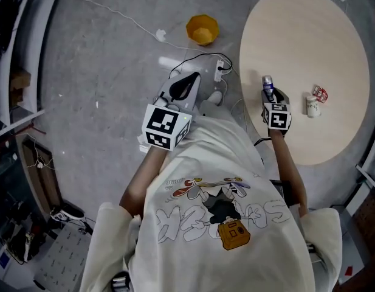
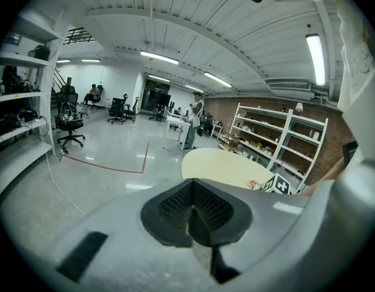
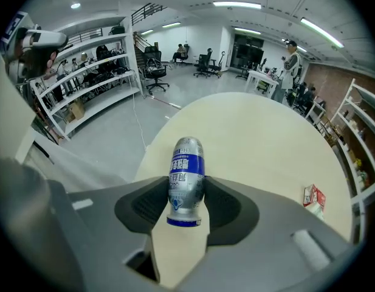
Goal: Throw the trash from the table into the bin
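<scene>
Firmly pinched in the right gripper (image 3: 186, 192) is a silver-and-blue bottle (image 3: 187, 163), above the edge of the round table (image 1: 315, 35). The left gripper (image 2: 191, 212) is pressed together, empty. A cup (image 1: 313, 106) and wrapper (image 1: 321, 93) sit on the table; the yellow bin (image 1: 202, 29) stands on the floor (image 1: 102, 72).

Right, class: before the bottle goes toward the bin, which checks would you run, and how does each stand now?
1. Bottle clamped in the right claw: ok.
2. Left claw shut and empty: ok.
3. Bin upright on the floor, mouth open: ok.
4. Floor toward the bin free of clutter: not ok, a cable lies between.
5. Table cleared: not ok, a cup and a wrapper lie on it.
6. Bottle empty: cannot tell.
</scene>
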The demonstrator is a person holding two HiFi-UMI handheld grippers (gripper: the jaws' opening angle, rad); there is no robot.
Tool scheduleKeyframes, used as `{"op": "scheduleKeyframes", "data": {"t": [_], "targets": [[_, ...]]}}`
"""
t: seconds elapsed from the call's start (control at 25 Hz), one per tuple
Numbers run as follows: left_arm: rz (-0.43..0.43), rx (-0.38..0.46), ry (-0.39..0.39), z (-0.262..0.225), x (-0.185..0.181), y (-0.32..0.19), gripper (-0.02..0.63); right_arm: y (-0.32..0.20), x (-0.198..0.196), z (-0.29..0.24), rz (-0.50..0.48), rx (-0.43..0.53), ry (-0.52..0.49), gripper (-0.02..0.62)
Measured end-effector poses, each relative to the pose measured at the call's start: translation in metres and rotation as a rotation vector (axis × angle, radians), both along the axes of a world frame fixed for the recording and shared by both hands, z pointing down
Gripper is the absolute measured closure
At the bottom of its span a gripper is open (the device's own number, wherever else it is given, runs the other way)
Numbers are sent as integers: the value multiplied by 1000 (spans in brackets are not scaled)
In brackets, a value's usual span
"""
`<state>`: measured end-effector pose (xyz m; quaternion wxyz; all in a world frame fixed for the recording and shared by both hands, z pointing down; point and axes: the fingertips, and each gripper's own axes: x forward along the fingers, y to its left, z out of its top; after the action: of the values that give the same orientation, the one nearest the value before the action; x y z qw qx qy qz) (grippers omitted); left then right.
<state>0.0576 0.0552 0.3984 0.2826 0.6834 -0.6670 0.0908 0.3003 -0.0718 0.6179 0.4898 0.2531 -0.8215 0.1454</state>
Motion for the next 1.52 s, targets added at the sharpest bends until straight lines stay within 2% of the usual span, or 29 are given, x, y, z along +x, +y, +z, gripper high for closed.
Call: {"op": "scheduleKeyframes", "data": {"t": [0.44,0.92,1.2,1.4,1.52], "targets": [[-76,-6,35,1,-51,13,603,6,-90,-12,-104,-56,-59,403],[-94,-52,115,28,-124,6,603,17,-211,-14,-211,-128,-75,403],[-104,-109,185,65,-166,-6,603,16,-272,7,-140,-250,-95,403],[-103,-132,224,99,-200,-27,603,5,-318,33,-123,-284,-77,403],[-96,-124,207,123,-217,-47,604,-7,-337,59,-118,-281,-73,403]]}}
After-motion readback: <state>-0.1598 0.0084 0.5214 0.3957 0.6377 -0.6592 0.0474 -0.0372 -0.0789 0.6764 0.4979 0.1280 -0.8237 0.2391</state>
